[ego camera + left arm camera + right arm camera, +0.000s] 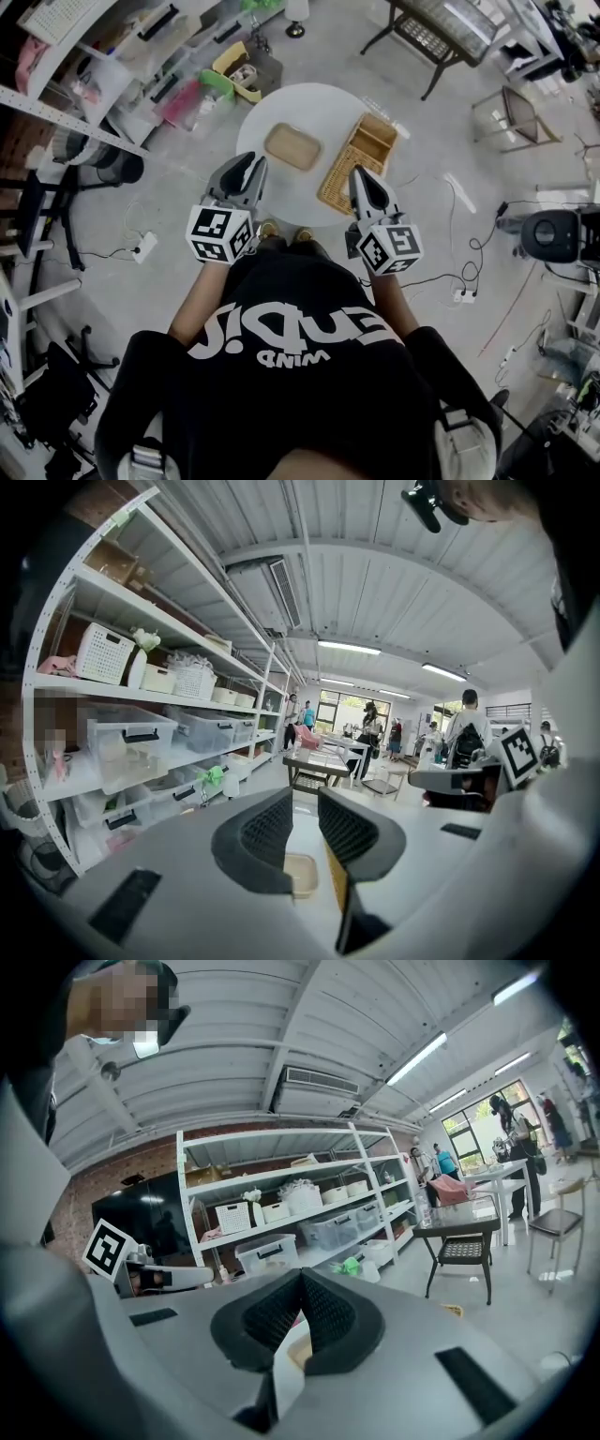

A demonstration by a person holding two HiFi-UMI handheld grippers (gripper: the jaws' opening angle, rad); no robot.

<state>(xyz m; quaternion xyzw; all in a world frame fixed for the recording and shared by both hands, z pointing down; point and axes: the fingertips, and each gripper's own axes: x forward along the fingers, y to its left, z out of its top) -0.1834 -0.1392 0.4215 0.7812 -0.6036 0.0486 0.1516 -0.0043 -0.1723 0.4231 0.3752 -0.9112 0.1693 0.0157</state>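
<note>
I stand at a round white table (pixel 309 98). On it lie a shallow tan tray (pixel 292 146) and, to its right, a rectangular wicker basket (pixel 358 159). My left gripper (pixel 253 164) hovers over the table's near left edge, just short of the tray. Its jaws are open a little with nothing between them, and in the left gripper view (pixel 305 799) the tray (pixel 302 874) shows through the gap. My right gripper (pixel 360 174) hangs over the near end of the basket. In the right gripper view (pixel 300 1277) its jaws meet at the tips, shut and holding nothing.
Metal shelves (pixel 66 103) with plastic bins (pixel 131 742) run along the left. Green and yellow items (pixel 230 75) lie on the floor beyond the table. A black-framed table (pixel 441 33) and a chair (pixel 516 117) stand farther back. Cables (pixel 469 244) trail on the floor at right.
</note>
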